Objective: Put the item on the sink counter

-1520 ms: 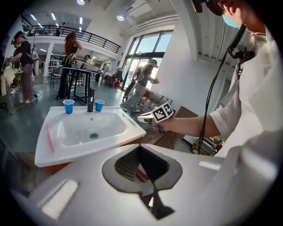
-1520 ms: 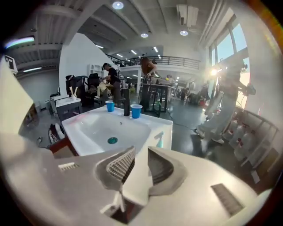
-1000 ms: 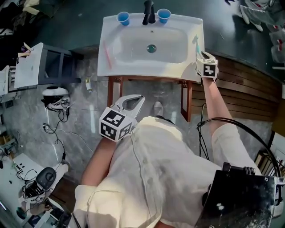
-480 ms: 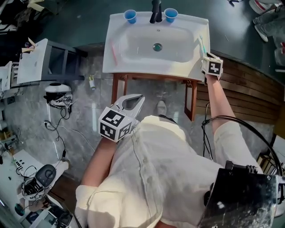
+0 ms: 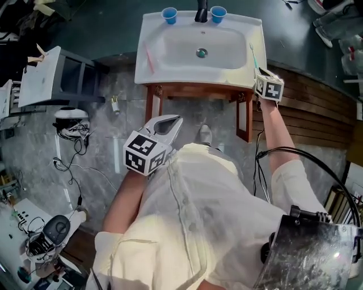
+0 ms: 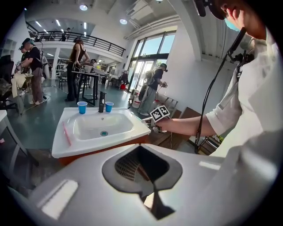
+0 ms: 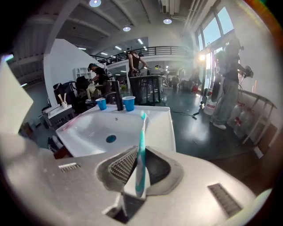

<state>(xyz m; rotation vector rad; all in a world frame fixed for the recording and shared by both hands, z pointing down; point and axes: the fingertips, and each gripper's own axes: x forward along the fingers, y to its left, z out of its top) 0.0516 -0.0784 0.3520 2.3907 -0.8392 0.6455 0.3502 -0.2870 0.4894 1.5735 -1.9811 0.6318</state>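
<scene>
Nearest, at 6 o'clock in the head view, is the person's pale shirt [image 5: 193, 226]. Just beyond it, at about 7 o'clock from the sink, hangs the left gripper [image 5: 179, 119]. Its jaws are pressed together at the tips with nothing between them.

Farther out, at the sink's 4 o'clock corner, the right gripper [image 5: 258, 73] has just been closing its jaws. They now pinch the handle of a teal toothbrush [image 7: 142, 132]. The brush rises tilted out of the jaws, its bristle end pointing toward 12 o'clock over the right-hand strip of the white sink desk [image 5: 170, 76]. Whether it touches that strip I cannot tell.

The desk sits on a wooden stand [image 5: 244, 116]. A pink toothbrush [image 5: 150, 56] lies along the strip at 9 o'clock of the drain [image 5: 202, 52].

At the far edge, at 12 o'clock, the black faucet [image 5: 202, 11] stands between two blue cups [image 5: 169, 15], one at each side.
</scene>
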